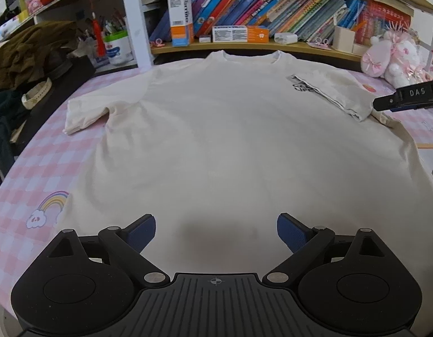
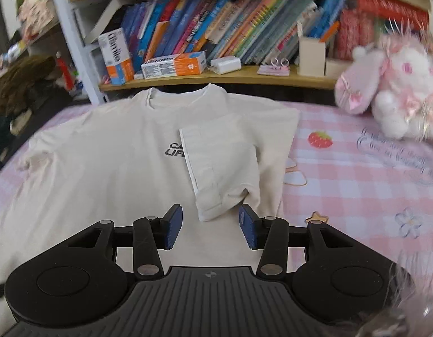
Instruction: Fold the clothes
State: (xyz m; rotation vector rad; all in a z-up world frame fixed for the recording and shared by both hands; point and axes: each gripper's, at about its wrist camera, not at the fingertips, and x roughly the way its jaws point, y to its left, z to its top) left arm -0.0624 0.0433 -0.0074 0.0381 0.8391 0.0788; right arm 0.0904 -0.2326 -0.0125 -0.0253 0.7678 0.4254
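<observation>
A cream T-shirt (image 1: 216,129) lies flat, front up, on the pink checked cloth, collar toward the shelf. Its right sleeve (image 2: 222,163) is folded inward over the chest print; it also shows in the left wrist view (image 1: 337,92). The left sleeve (image 1: 84,112) lies spread out. My left gripper (image 1: 216,233) is open and empty above the shirt's lower hem. My right gripper (image 2: 210,224) is open and empty just behind the folded sleeve's corner; it also shows in the left wrist view (image 1: 407,97) at the right edge.
A bookshelf (image 1: 244,46) with books and boxes runs along the far side. A pink plush toy (image 2: 390,90) sits at the right. A pile of dark clothes (image 1: 28,56) lies at the left. The pink checked cloth (image 2: 356,168) extends to the right.
</observation>
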